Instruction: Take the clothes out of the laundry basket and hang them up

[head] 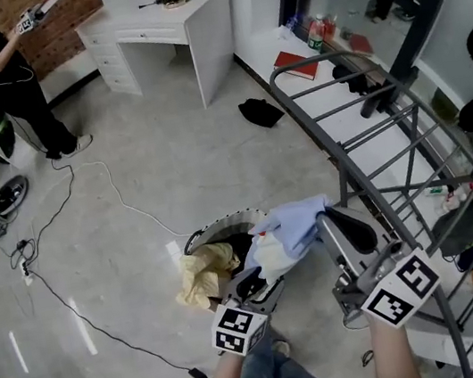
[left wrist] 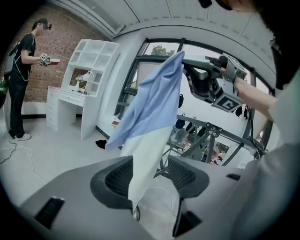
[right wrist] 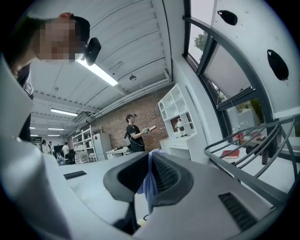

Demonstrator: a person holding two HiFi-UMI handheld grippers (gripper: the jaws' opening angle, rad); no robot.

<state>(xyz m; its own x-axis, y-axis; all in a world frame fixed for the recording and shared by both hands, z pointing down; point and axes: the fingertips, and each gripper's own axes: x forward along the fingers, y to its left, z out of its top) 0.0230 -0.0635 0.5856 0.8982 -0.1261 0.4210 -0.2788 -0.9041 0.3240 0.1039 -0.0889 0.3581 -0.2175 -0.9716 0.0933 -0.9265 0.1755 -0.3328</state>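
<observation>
The right gripper [right wrist: 149,174] is clamping the blue-and-white garment [left wrist: 152,103] alone, the left gripper [left wrist: 149,177] gaping around its hanging end, so that thin pinch risks slipping short of the rack [right wrist: 231,139].

Grey floor [head: 196,163]; white desk [head: 148,22]; brick wall [head: 56,39]; ceiling striplight [right wrist: 97,71].

The laundry basket [head: 216,229] sits on the floor [head: 130,202] before you, the drying rack [head: 373,141] to its right. The garment [head: 292,223] in your right tool [right wrist: 149,173] hangs above the basket.
</observation>
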